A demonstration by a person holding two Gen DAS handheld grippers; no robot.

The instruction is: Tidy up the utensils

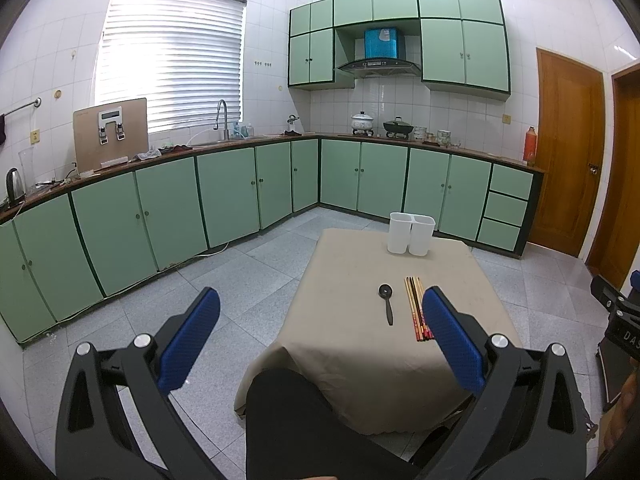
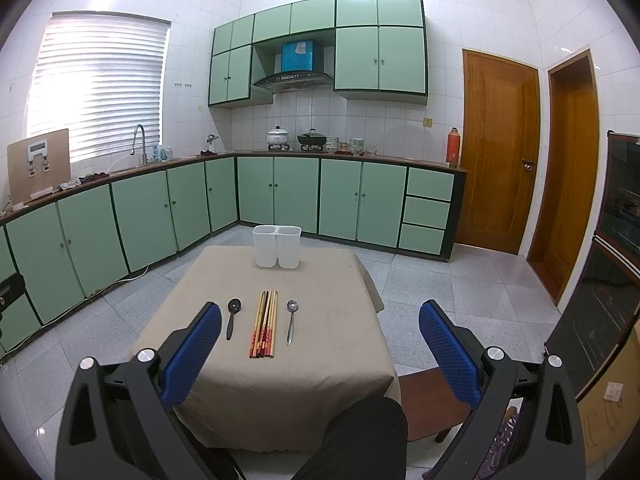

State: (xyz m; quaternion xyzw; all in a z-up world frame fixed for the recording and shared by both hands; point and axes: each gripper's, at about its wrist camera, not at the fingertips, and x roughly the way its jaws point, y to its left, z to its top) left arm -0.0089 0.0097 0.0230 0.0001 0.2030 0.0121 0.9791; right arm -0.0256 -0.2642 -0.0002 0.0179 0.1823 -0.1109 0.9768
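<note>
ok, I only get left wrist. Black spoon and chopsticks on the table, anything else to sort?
Observer: Yes. A silver spoon lies right of the chopsticks. A finger of the left gripper hides it from you.
Operator: Touching the chopsticks?
Observer: No, it lies apart from them and roughly parallel, with its bowl end toward the white holder.
Operator: Right gripper state?
Observer: The right gripper is open and holds nothing.

Left claw [image 1: 320, 320] and right claw [image 2: 320, 332] gape (both unladen).
</note>
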